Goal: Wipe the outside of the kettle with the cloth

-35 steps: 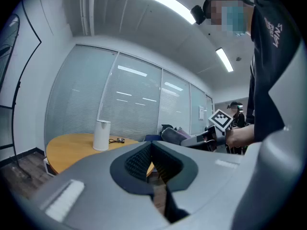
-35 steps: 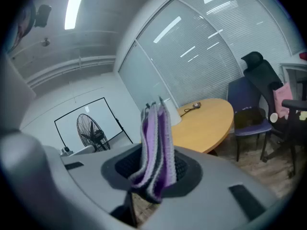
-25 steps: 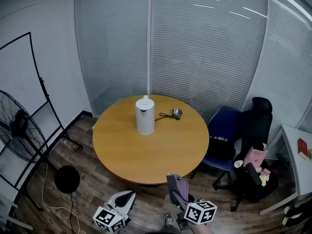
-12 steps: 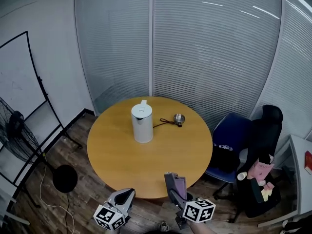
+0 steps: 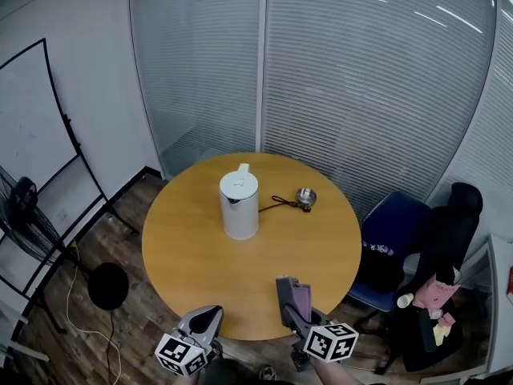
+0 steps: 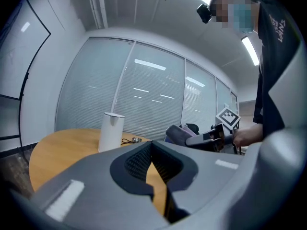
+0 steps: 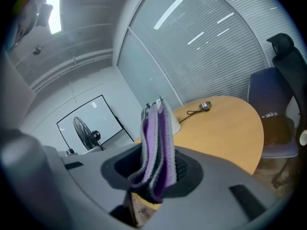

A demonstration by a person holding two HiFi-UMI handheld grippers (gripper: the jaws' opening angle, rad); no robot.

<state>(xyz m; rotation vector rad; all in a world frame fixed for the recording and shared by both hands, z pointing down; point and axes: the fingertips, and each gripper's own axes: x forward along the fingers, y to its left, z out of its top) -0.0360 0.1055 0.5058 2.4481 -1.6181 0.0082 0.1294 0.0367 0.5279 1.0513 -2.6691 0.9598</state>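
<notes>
A white kettle stands upright near the middle of the round wooden table; it also shows in the left gripper view as the kettle. My right gripper hovers over the table's near edge, shut on a folded purple and grey cloth. The cloth stands up between its jaws and hides most of the kettle in the right gripper view. My left gripper is just off the table's near edge, shut with nothing in it. Both are well short of the kettle.
The kettle's round metal base with a dark cord lies to the kettle's right. A blue chair and a black chair stand right of the table. A standing fan is at left, a whiteboard behind it.
Both grippers have come forward to the table's near edge, the right one now over the tabletop. The table and kettle appear nearer. Neither jaw has changed; the cloth stays gripped.
</notes>
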